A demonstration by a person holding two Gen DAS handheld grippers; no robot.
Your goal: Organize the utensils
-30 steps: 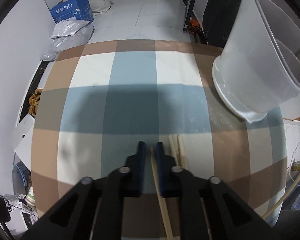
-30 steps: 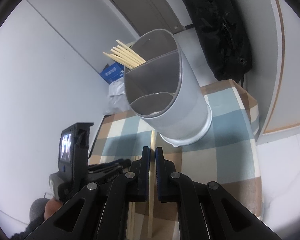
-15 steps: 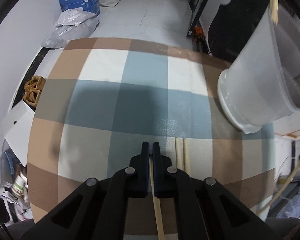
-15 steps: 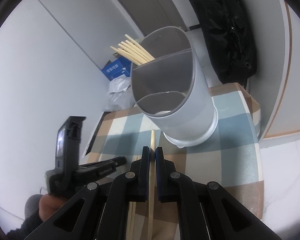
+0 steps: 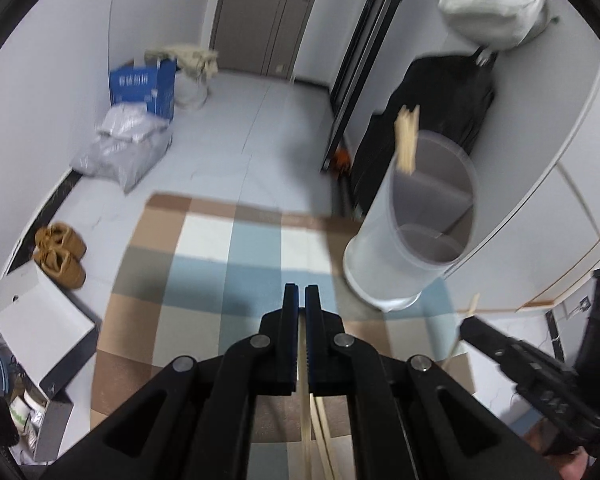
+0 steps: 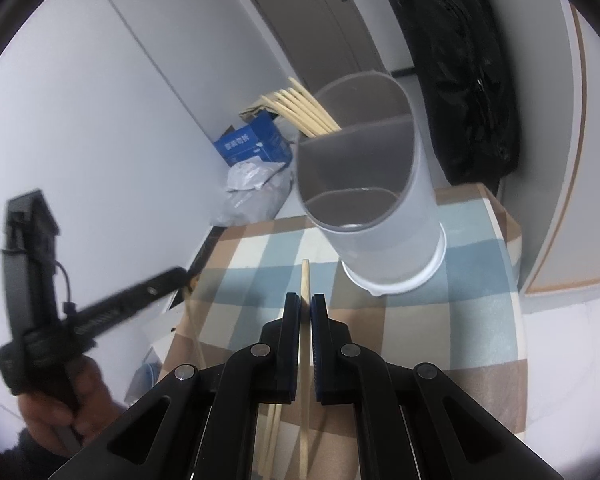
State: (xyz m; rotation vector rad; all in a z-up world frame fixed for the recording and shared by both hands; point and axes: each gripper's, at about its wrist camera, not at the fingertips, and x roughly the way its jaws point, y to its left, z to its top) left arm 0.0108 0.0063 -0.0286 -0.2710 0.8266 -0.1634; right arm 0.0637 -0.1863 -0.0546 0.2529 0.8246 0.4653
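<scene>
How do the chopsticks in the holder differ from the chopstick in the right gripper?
The chopsticks in the holder are a bunch, leaning out of the rear compartment of the grey holder; the chopstick in the right gripper is single, clamped between the jaws above the checked tablecloth. Both are light wood.

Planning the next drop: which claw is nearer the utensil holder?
Right. The right claw sits just in front of the utensil holder; the left claw is farther back, off to its left.

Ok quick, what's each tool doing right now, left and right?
Left tool: closed on a chopstick.
Right tool: closed on a chopstick, pointing toward the holder.
</scene>
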